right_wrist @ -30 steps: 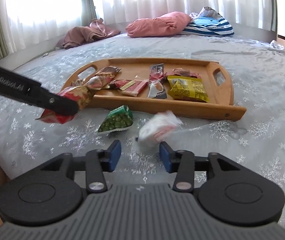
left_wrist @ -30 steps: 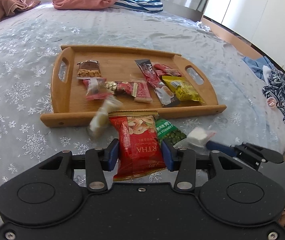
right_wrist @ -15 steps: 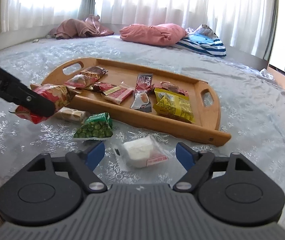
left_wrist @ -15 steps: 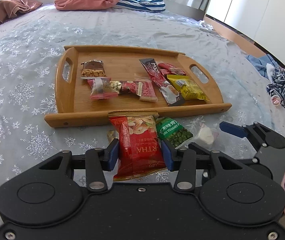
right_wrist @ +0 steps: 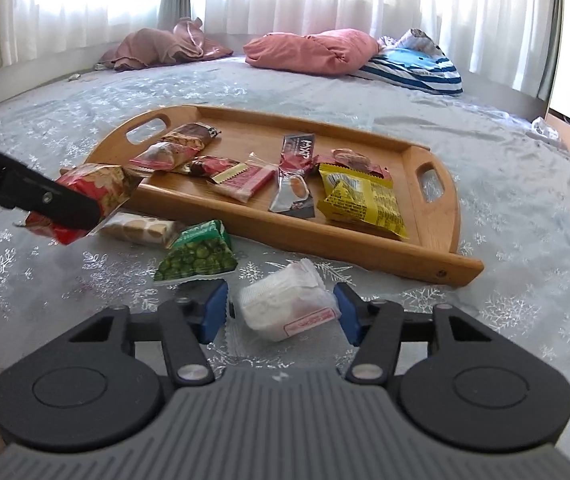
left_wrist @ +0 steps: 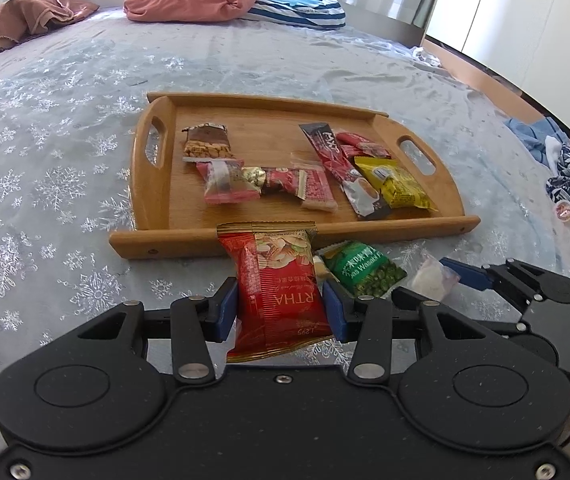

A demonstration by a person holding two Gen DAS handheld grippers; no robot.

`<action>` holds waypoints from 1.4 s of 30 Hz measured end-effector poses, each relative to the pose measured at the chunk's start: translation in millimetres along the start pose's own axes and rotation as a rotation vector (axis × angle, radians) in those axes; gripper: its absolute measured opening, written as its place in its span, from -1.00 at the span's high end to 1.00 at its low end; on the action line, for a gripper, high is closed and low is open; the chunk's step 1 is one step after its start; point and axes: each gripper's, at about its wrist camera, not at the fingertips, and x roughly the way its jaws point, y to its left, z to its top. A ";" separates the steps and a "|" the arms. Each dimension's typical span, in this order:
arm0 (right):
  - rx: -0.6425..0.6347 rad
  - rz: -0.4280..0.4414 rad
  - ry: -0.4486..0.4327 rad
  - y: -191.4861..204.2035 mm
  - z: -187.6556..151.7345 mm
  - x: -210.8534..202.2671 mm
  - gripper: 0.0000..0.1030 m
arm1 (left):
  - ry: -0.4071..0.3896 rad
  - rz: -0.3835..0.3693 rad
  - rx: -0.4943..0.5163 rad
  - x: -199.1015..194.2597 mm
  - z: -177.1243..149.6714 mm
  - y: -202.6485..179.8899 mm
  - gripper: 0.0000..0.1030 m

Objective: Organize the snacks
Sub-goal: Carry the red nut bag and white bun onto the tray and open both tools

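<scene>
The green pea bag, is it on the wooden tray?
No, the green pea bag lies on the bedspread in front of the tray, outside its near rim.

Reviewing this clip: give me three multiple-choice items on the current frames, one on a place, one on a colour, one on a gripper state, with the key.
1. Where does the green pea packet lie?
A. on the wooden tray
B. on the bedspread in front of the tray
C. on the pink pillow

2. What colour is the packet at the tray's right end, by the handle?
A. yellow
B. blue
C. white

3. What is the left gripper doing?
A. standing open over the tray
B. shut on the red snack packet
C. shut on a pillow

Key:
1 B, it lies on the snowflake cloth short of the tray's near rim.
2 A, the yellow packet lies beside the right handle slot.
3 B, both blue pads press the red snack packet's sides.
</scene>
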 end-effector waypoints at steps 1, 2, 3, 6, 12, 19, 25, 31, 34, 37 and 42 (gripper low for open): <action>0.001 0.001 -0.001 0.2 0.7 -1.3 -0.12 | -0.004 0.001 -0.001 -0.7 1.4 0.5 0.17; 0.006 0.001 -0.002 0.1 1.4 -2.6 -0.11 | -0.010 0.001 -0.002 -1.9 3.3 1.3 0.17; 0.013 0.001 -0.003 -0.5 2.8 -4.1 -0.09 | -0.016 0.000 -0.002 -3.3 5.4 2.0 0.17; 0.042 0.005 -0.014 -5.9 9.1 -8.7 -0.09 | -0.041 0.008 0.000 -7.1 14.8 4.9 0.17; 0.100 0.010 -0.050 -17.8 24.7 -15.5 -0.07 | -0.077 0.023 -0.004 -7.8 35.7 10.2 0.17; 0.157 -0.006 -0.099 -38.3 53.8 -13.3 -0.07 | -0.092 0.030 -0.024 6.6 58.4 15.3 0.17; 0.239 -0.019 -0.070 -69.6 83.7 18.7 -0.07 | -0.113 0.034 -0.040 33.6 83.5 11.9 0.17; 0.325 -0.066 -0.003 -105.4 108.5 69.0 -0.07 | -0.096 0.069 -0.037 73.9 103.1 9.8 0.17; 0.374 -0.082 0.031 -121.4 117.8 94.5 -0.08 | -0.074 0.095 -0.037 96.5 109.3 9.3 0.17; 0.399 -0.103 0.055 -129.7 123.7 115.5 -0.08 | -0.053 0.113 -0.040 115.7 114.3 9.3 0.17; 0.404 -0.142 0.091 -132.6 129.5 141.3 -0.08 | -0.042 0.120 -0.018 131.9 118.3 4.4 0.16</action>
